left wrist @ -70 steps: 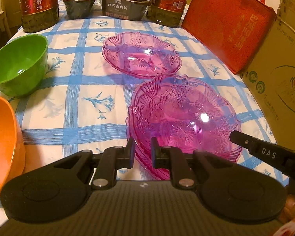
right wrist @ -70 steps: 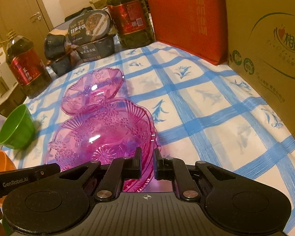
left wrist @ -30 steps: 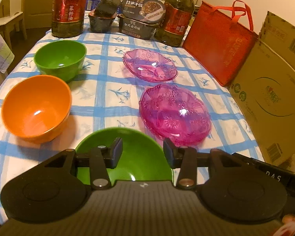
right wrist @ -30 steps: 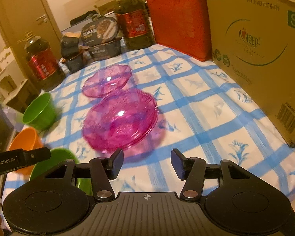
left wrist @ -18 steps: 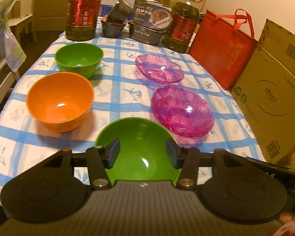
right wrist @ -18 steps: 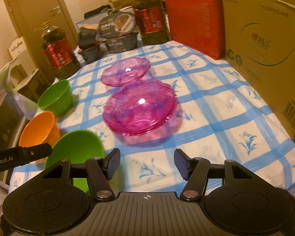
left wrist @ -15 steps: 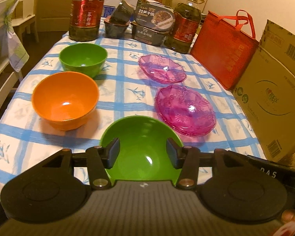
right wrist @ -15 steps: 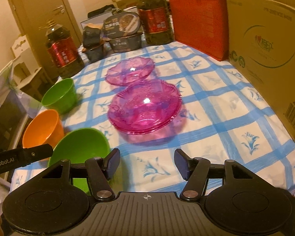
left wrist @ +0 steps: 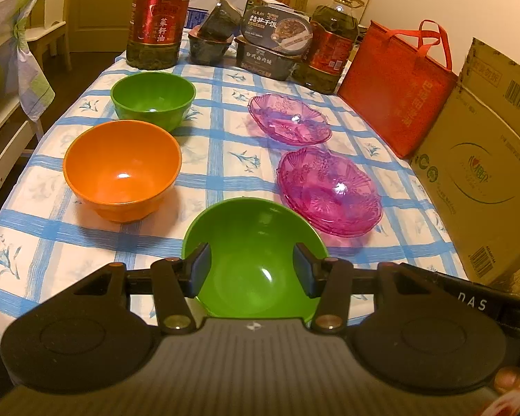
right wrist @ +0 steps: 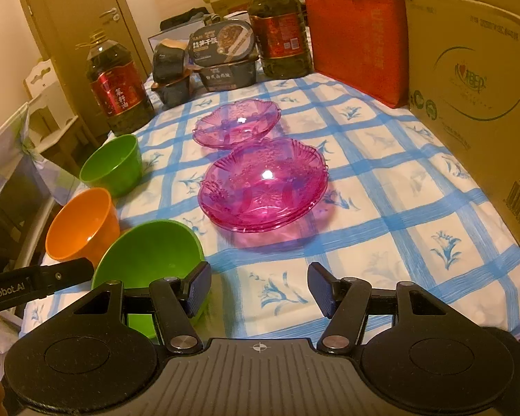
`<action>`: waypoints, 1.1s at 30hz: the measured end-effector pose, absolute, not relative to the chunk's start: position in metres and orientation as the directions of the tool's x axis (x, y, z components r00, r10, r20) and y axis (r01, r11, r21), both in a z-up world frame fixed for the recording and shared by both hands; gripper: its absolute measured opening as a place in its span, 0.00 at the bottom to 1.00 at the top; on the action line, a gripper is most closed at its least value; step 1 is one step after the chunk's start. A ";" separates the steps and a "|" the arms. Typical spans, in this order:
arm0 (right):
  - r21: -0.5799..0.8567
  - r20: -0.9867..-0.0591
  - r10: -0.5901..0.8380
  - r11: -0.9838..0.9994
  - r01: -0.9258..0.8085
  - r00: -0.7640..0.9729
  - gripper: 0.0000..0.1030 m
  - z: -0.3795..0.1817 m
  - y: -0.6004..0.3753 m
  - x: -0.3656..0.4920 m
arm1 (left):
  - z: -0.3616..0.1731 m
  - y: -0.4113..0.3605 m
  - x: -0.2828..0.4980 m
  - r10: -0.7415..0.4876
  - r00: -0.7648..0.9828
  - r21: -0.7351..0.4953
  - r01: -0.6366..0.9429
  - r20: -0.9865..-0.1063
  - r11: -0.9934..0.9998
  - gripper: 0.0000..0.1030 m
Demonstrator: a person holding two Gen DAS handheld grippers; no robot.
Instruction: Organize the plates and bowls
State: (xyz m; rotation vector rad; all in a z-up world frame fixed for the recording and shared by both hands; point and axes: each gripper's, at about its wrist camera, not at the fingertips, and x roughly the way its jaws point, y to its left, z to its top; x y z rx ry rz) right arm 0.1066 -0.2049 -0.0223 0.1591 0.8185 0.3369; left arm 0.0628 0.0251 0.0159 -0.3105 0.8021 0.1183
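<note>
Withdrawn from the stacked pink plates (left wrist: 329, 190) since the earliest frames, where both grippers closed on the stack's near rim; now pulled back toward the near table edge, with far more of the table in frame. Left gripper (left wrist: 251, 266): jaws just opened wider, spread apart and empty, framing the near green bowl (left wrist: 256, 260) at lower centre of the left wrist view without touching it. Right gripper (right wrist: 258, 284): jaws likewise just opened wider, spread, nothing between them but blue-checked tablecloth (right wrist: 381, 235). Stack of pink plates resting at centre right of the left view, centre of the right view (right wrist: 263, 187). Single pink plate (left wrist: 289, 119) just behind the stack, apart from it. Orange bowl (left wrist: 121, 170) at centre left, far green bowl (left wrist: 152, 98) behind it. Along the upper edge: two oil bottles (left wrist: 157, 17), boxed meals (left wrist: 277, 31) between them. Red tote bag (left wrist: 395, 86) and cardboard box (left wrist: 482, 180) along the right side.
</note>
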 end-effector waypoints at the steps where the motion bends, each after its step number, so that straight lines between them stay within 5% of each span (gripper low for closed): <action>1: 0.271 -0.688 0.354 0.935 -0.229 0.633 0.60 -0.023 -0.206 0.107 | 0.016 0.025 0.063 -0.014 0.691 -0.229 -0.220 -0.723 0.948 0.46; 19: 0.278 -0.680 0.343 0.938 -0.205 0.648 0.60 -0.016 -0.220 0.150 | 0.020 0.026 0.108 -0.049 0.693 -0.241 -0.183 -0.719 0.953 0.52; 33: 0.256 -0.684 0.363 0.932 -0.257 0.633 0.60 -0.011 -0.210 0.288 | 0.008 0.061 0.249 -0.048 0.660 -0.235 -0.198 -0.750 0.952 0.59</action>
